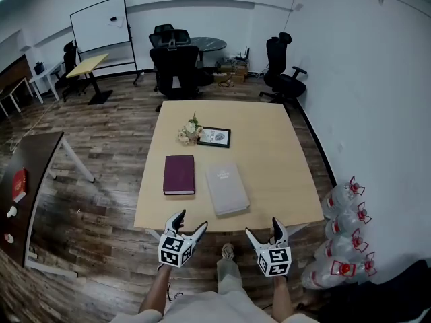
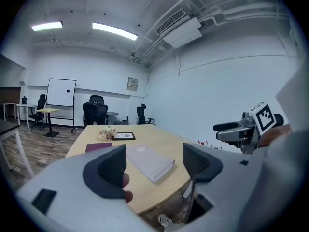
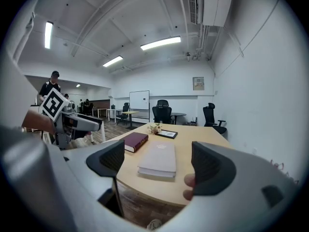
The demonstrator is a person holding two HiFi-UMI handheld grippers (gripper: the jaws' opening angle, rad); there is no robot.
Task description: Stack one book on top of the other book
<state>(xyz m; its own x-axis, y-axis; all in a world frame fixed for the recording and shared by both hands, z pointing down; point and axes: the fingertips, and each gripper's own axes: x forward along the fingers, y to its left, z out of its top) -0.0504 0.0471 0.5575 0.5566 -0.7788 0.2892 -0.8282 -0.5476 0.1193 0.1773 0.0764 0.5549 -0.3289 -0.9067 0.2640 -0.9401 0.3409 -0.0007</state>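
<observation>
A maroon book [image 1: 179, 174] and a grey book [image 1: 226, 188] lie flat side by side on the light wooden table [image 1: 269, 153], maroon on the left. My left gripper [image 1: 191, 226] and right gripper [image 1: 263, 231] hover just off the table's near edge, both open and empty. The left gripper view frames the grey book [image 2: 151, 160] between its jaws, with a strip of the maroon book [image 2: 98, 147] at the left. The right gripper view looks onto the grey book [image 3: 160, 158] with the maroon book [image 3: 135, 140] to its left.
A small flower bunch [image 1: 190, 132] and a black picture frame [image 1: 214, 136] sit at the table's middle, behind the books. Office chairs [image 1: 175, 66] stand beyond the far edge. Water jugs [image 1: 345, 221] line the right wall. A dark desk [image 1: 27, 173] is at the left.
</observation>
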